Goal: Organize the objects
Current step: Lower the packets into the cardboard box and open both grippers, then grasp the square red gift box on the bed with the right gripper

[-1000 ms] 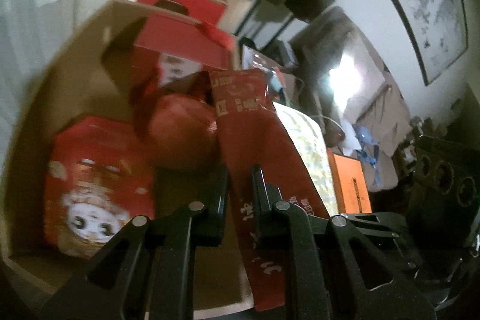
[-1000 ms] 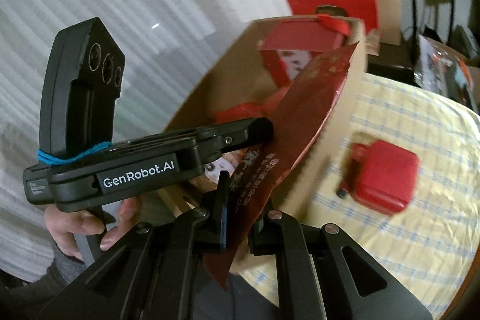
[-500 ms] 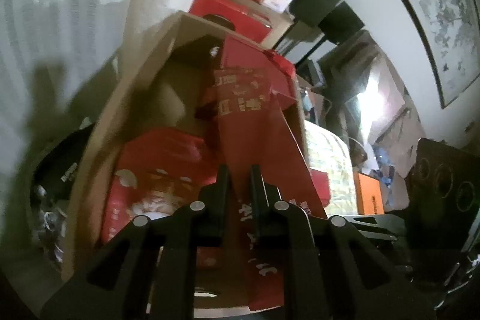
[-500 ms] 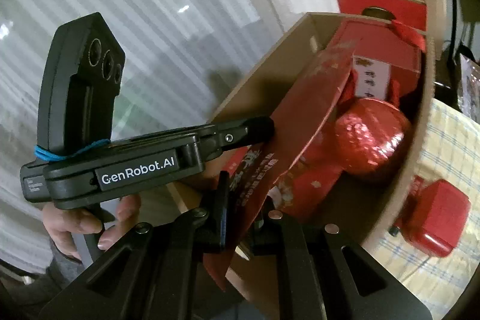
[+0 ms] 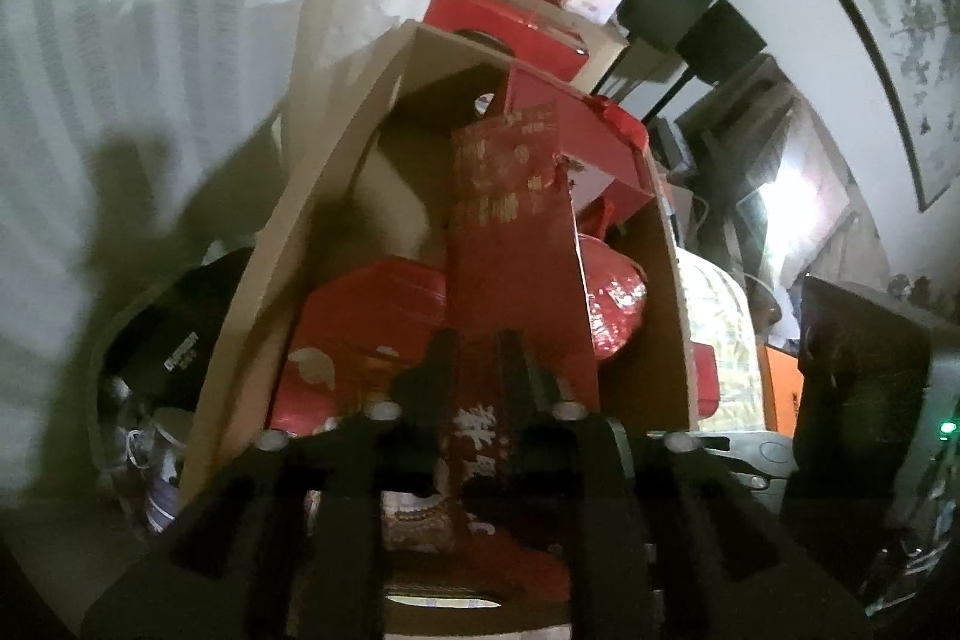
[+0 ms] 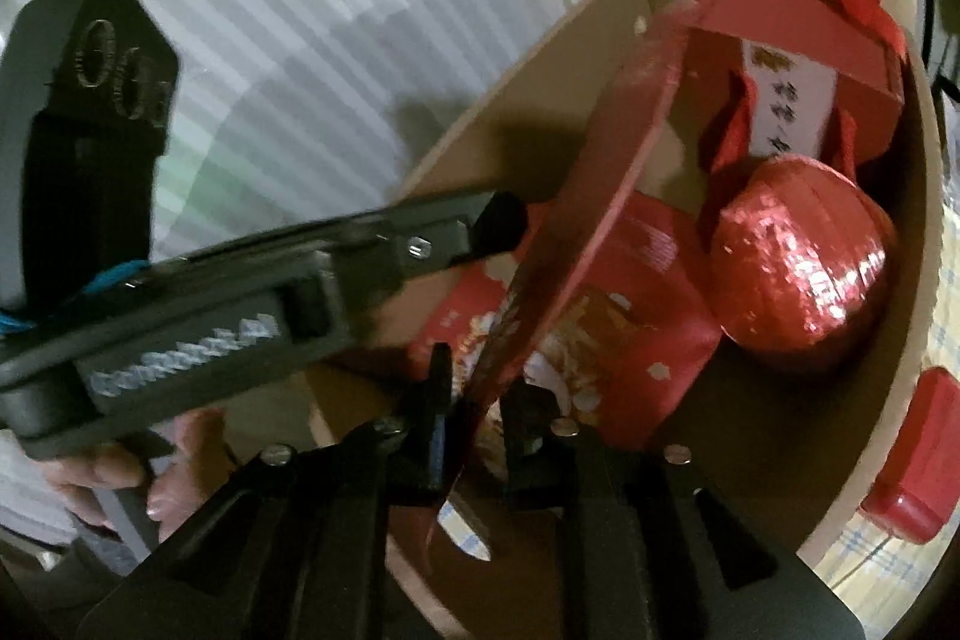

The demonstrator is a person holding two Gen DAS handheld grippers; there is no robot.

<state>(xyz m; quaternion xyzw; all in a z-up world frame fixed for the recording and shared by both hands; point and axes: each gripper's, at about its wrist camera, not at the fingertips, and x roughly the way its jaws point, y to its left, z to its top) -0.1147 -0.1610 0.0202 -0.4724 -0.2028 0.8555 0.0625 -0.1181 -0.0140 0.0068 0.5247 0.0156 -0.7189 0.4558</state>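
Two tools are flanking one long red sheet (image 5: 510, 244) over the open carton (image 5: 312, 196). Left tool (image 5: 477, 358), at 6 o'clock, is standing narrow; its jaws have just been opening, the sheet between them with slack showing. Right tool (image 6: 474, 388) is narrow too, jaws just opening, the sheet's edge (image 6: 594, 220) passing between without pressing. Inside the carton a foil ball (image 6: 804, 256) is lying at 3 o'clock, a printed box (image 6: 630, 316) beside it.

Left tongs (image 5: 477, 361) just opening, red strip (image 5: 510, 232) between, over cardboard box (image 5: 288, 244).
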